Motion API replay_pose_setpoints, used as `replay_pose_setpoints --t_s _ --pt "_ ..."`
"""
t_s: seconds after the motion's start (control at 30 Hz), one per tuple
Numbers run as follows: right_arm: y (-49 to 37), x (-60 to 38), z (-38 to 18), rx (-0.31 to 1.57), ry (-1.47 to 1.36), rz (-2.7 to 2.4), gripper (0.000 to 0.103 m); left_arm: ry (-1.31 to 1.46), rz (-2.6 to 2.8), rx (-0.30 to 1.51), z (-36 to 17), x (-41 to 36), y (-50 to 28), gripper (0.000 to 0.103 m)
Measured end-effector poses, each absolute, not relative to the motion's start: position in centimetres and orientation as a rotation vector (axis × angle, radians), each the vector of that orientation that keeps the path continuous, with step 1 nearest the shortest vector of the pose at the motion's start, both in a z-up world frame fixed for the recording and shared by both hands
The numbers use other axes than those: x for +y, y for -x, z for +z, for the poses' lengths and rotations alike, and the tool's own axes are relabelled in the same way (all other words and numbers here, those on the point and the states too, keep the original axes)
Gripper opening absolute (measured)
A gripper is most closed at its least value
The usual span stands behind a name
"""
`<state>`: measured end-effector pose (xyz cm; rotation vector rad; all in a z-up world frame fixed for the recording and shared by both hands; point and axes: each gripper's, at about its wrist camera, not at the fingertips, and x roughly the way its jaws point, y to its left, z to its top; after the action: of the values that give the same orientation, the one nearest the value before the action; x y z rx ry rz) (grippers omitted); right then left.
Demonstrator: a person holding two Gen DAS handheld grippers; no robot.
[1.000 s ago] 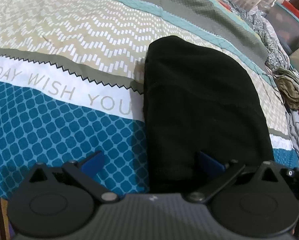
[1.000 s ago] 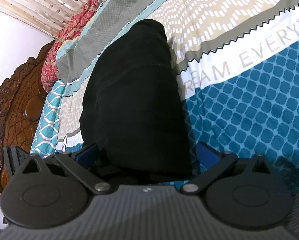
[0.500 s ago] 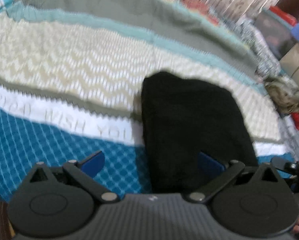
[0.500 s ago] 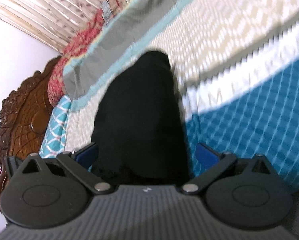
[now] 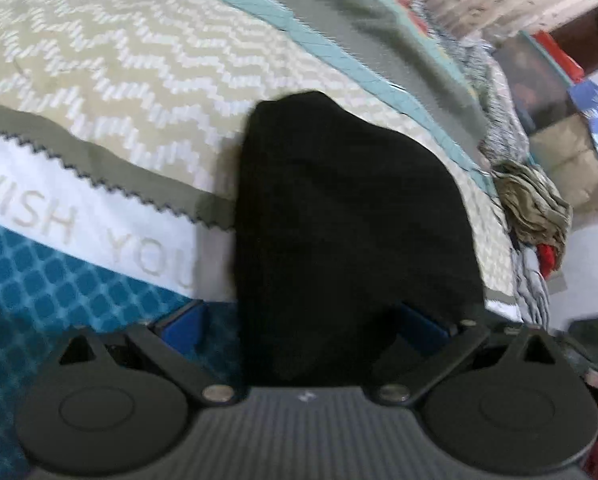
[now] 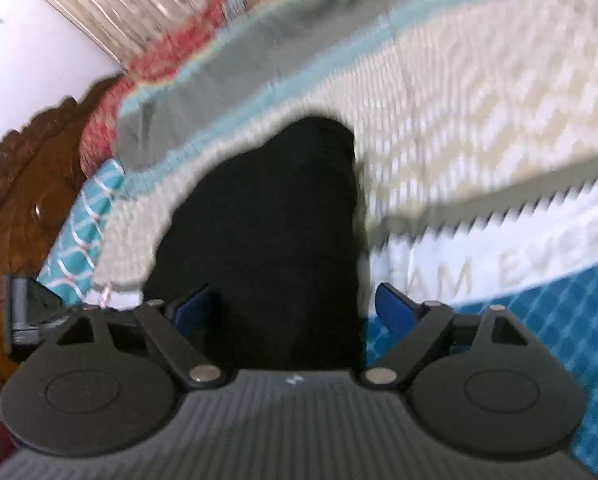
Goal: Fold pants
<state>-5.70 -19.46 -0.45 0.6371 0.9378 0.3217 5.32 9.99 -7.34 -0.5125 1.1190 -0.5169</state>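
Note:
The black pants (image 5: pixel 347 216) lie as a compact bundle on the patterned bedspread (image 5: pixel 99 80). They also show in the right wrist view (image 6: pixel 275 232). My left gripper (image 5: pixel 303 320) is open, its blue fingers (image 5: pixel 183 320) spread to either side of the bundle's near end. My right gripper (image 6: pixel 295 304) is open too, with blue fingers (image 6: pixel 395 304) either side of the bundle's other end. Neither gripper holds the cloth. Both views are blurred.
A heap of olive, grey and red clothes (image 5: pixel 535 208) lies at the bed's right edge. A carved wooden headboard (image 6: pixel 15 208) and a teal patterned pillow (image 6: pixel 83 224) stand left of the bundle in the right wrist view. A curtain (image 6: pixel 119 4) hangs behind.
Both grippers have drawn back and lifted from the pants, so the bundle looks smaller. The pants have stayed in place. Both grippers have stayed open.

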Motion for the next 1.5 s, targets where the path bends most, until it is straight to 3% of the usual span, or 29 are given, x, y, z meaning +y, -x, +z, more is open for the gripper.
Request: replay_pose_setpoints --t_s 0.1,0.13,0.23,0.3,0.57,0.7,0.8,0.93,1.0,1.1,1.2,1.37,1.5 --pt "5.3 -17.9 -1.7 0.999 -0.697 0.374 0.075 0.577 -0.604 1.152 -7.5 8.6 -4.4 0.101" --pt "5.2 -17.4 -1.1 0.993 -0.655 0.390 0.064 0.520 -0.574 1.141 -7.1 7.9 -4.1 0.095" --pt "5.0 -17.7 1.3 0.945 -0.696 0.470 0.051 0.499 -0.588 1.107 -4.9 7.4 -4.4 0.082" --pt "4.6 -18.1 3.4 0.880 -0.690 0.511 0.050 0.559 -0.628 1.054 -2.6 8.0 -5.6 0.077" --pt "-4.7 -20.3 10.6 0.488 -0.569 0.582 0.049 0.376 -0.652 0.730 7.8 4.8 -16.6 0.078" --pt "-12.2 -23.1 8.7 0.429 -0.616 0.562 0.050 0.270 -0.598 0.672 7.9 1.7 -23.5 0.081" --pt "-17.1 -24.3 4.7 0.471 -0.629 0.485 0.050 0.212 -0.537 0.720 3.8 -1.3 -28.4 0.081" --pt "-21.8 -25.6 -3.0 0.706 -0.706 0.295 0.054 0.137 -0.388 0.937 -4.5 -4.6 -33.6 0.078" --pt "-21.7 -26.0 -6.0 0.750 -0.741 0.237 0.056 0.145 -0.342 0.942 -7.0 -4.7 -33.1 0.097" --pt "-20.6 -25.4 -4.9 0.728 -0.673 0.237 0.061 0.174 -0.324 0.933 -6.7 -3.9 -31.8 0.101" --pt "-18.3 -24.9 -3.1 0.698 -0.602 0.178 0.076 0.142 -0.309 0.925 -4.3 -3.5 -30.5 0.096" --pt "-12.8 -25.2 -1.9 0.685 -0.583 0.116 0.078 0.027 -0.269 0.878 0.0 -2.7 -25.2 0.099" --pt "-9.1 -24.1 -1.4 0.685 -0.580 0.108 0.089 -0.015 -0.263 0.853 2.4 -2.1 -20.0 0.103"
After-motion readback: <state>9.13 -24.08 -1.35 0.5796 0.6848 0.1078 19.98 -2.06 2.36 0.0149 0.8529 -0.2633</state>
